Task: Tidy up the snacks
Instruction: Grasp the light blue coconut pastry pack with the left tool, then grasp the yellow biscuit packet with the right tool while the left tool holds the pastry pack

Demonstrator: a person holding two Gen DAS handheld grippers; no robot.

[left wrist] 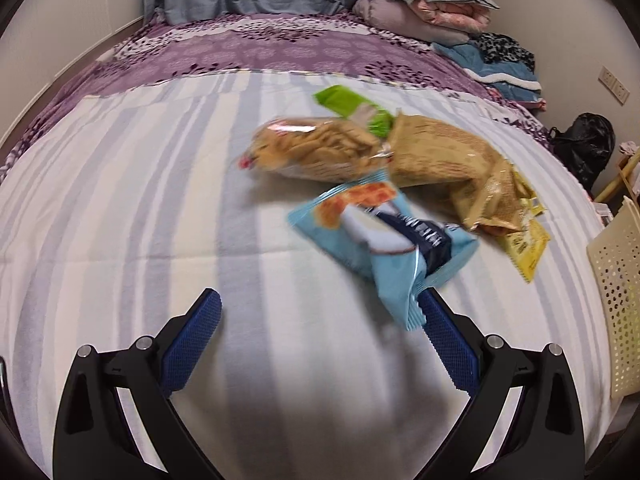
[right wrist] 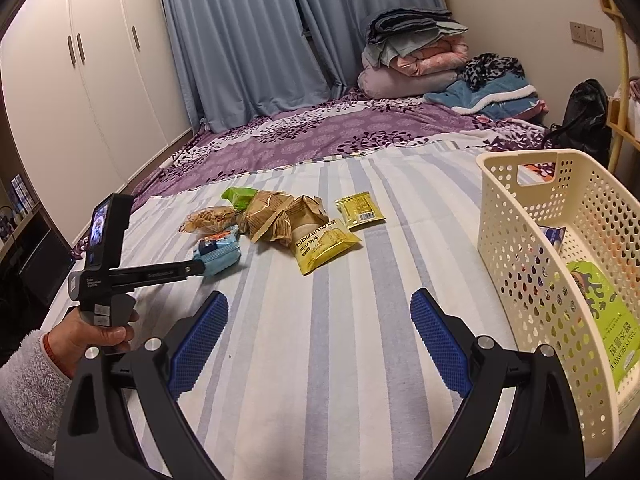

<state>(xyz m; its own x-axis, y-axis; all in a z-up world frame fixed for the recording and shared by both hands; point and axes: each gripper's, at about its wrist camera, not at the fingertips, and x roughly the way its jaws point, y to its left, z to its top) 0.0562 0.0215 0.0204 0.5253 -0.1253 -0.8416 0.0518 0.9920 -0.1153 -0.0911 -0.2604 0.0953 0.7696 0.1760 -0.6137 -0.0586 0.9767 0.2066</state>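
Several snack packs lie in a heap on the striped bed sheet (right wrist: 320, 380). They include a light blue pack (left wrist: 384, 244), a clear pack of biscuits (left wrist: 316, 152), a green pack (left wrist: 352, 106), crumpled brown packs (left wrist: 448, 160) and a yellow pack (left wrist: 524, 248). My left gripper (left wrist: 320, 298) is open low over the sheet. The light blue pack's near corner lies against the tip of its right finger (left wrist: 444, 328), not clamped. In the right wrist view the left gripper (right wrist: 198, 268) reaches the light blue pack (right wrist: 218, 252) from the left. My right gripper (right wrist: 320, 320) stands open over bare sheet with nothing between its fingers.
A cream perforated basket (right wrist: 516, 216) stands on the bed at the right, holding a green seaweed pack (right wrist: 600, 312) and another item. A small yellow pack (right wrist: 360, 210) lies apart from the heap. Folded bedding (right wrist: 416, 60) is piled at the far end. A hand (right wrist: 92, 332) holds the left gripper.
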